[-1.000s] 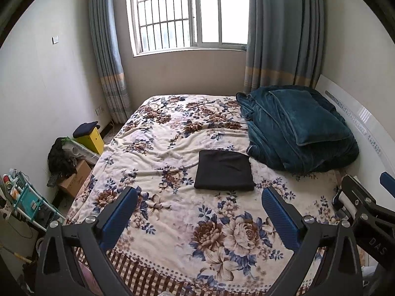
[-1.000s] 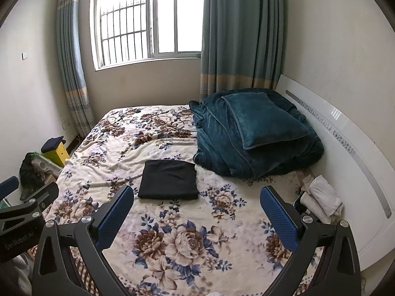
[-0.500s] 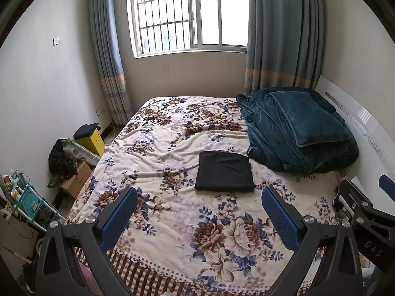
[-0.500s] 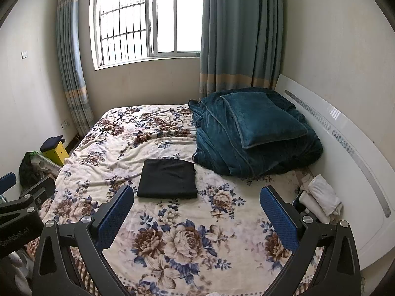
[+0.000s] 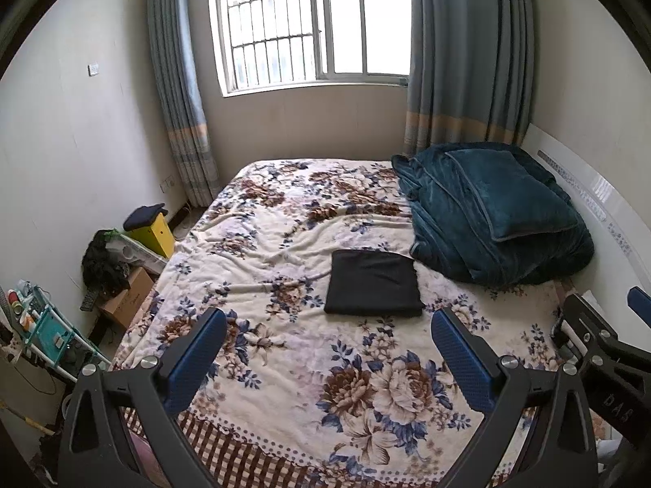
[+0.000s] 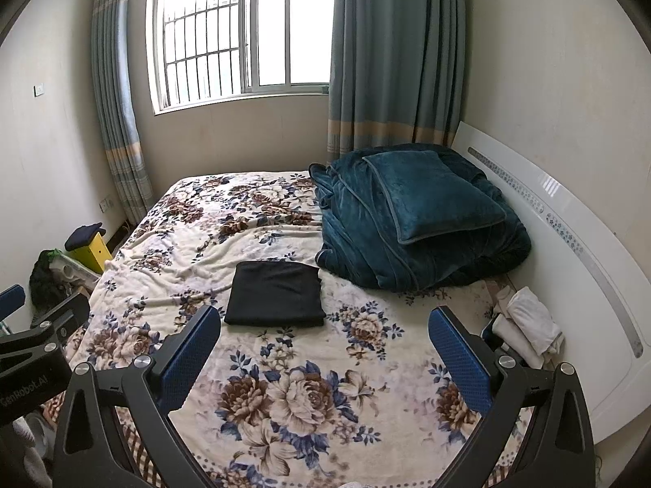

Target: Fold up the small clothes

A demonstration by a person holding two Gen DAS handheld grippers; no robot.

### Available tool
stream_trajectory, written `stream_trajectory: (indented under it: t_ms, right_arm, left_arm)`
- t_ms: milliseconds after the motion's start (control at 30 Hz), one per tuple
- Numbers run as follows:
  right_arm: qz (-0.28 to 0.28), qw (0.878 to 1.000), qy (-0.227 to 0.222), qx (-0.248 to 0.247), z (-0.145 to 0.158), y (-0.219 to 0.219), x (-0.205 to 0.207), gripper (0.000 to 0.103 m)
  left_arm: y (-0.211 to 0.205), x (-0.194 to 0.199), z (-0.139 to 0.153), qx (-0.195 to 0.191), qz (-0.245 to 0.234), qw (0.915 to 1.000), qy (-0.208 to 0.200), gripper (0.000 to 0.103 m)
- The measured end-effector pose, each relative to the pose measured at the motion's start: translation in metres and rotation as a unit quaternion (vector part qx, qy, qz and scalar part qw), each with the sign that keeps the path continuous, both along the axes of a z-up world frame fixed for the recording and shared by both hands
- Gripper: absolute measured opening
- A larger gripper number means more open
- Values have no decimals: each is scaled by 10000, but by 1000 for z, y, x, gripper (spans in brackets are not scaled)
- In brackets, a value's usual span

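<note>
A black garment (image 5: pixel 373 284), folded into a flat rectangle, lies in the middle of the floral bedspread (image 5: pixel 285 349); it also shows in the right wrist view (image 6: pixel 274 294). My left gripper (image 5: pixel 328 356) is open and empty, held well back above the foot of the bed. My right gripper (image 6: pixel 323 354) is open and empty too, beside the left one and equally far from the garment. The right gripper's side shows at the right edge of the left wrist view (image 5: pixel 598 345).
A teal blanket with a pillow (image 6: pixel 419 219) is heaped at the far right by the white headboard (image 6: pixel 569 252). Folded white cloths (image 6: pixel 525 325) lie near the headboard. Boxes, a yellow bin (image 5: pixel 152 232) and a shelf (image 5: pixel 44 333) stand on the floor left of the bed.
Both grippers have drifted slightly back and up, so the bed sits a little lower in view. The garment has not moved and both grippers stay open.
</note>
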State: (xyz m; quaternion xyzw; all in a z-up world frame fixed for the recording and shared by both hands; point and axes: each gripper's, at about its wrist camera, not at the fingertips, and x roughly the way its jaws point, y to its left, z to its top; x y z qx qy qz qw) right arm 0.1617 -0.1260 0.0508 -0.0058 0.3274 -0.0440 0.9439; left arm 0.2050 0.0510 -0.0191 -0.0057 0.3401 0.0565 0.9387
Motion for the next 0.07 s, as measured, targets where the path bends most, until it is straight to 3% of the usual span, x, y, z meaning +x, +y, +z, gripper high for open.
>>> stream_trajectory:
  t_ms: [67]
  right_arm:
    - [19, 10000, 7, 0, 0, -1, 1, 103]
  left_arm:
    - [3, -1, 1, 1, -1, 10000, -25, 103]
